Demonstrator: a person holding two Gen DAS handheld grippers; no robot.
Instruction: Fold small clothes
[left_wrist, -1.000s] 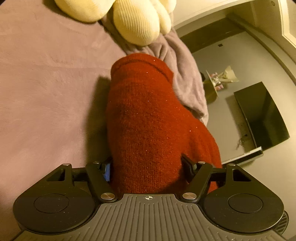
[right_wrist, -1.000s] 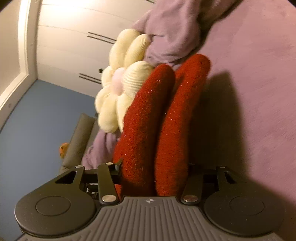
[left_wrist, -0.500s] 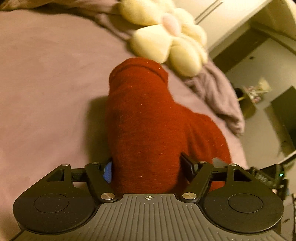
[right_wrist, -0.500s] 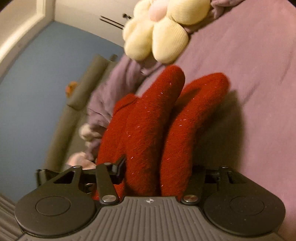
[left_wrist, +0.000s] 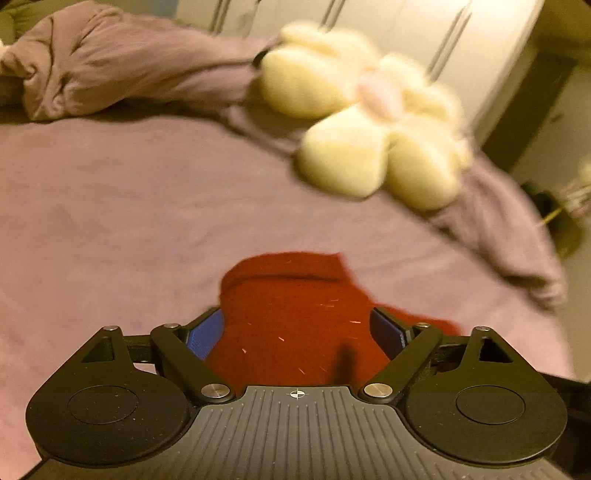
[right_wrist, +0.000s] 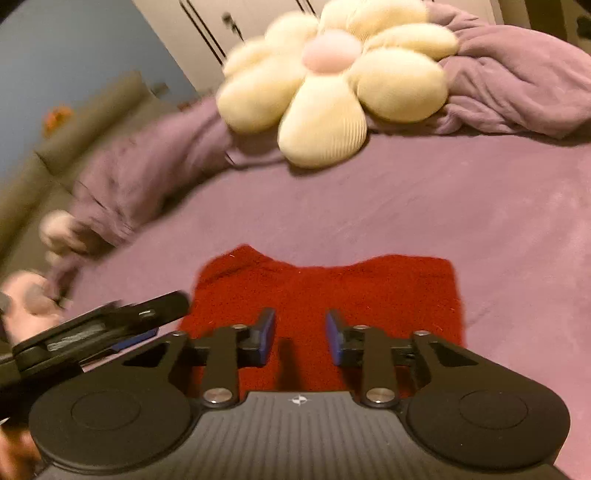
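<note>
A small red knitted garment (right_wrist: 369, 288) lies folded flat on the purple bed cover (right_wrist: 480, 206). In the right wrist view my right gripper (right_wrist: 300, 326) hovers over its near edge. Its jaws are closing, a narrow gap stays between the blue pads (right_wrist: 269, 330), and nothing is between them. In the left wrist view the red garment (left_wrist: 288, 273) shows below my left gripper (left_wrist: 295, 314). Those jaws are opening wide and the blue pads (left_wrist: 207, 334) stand clear of the cloth. The left gripper (right_wrist: 110, 325) also shows at the left edge of the right wrist view, beside a hand (right_wrist: 26, 299).
A cream flower-shaped cushion (right_wrist: 332, 85) lies at the far side of the bed, against a bunched purple blanket (right_wrist: 517, 85). More blanket (left_wrist: 110, 66) is heaped at the far left. White cupboard doors (left_wrist: 424, 33) stand behind, and the bed's edge drops off at the right (left_wrist: 535, 266).
Both grippers held the red garment up a second ago. It now lies flat on the bed, both have let go and drawn back, and the right jaws have narrowed.
</note>
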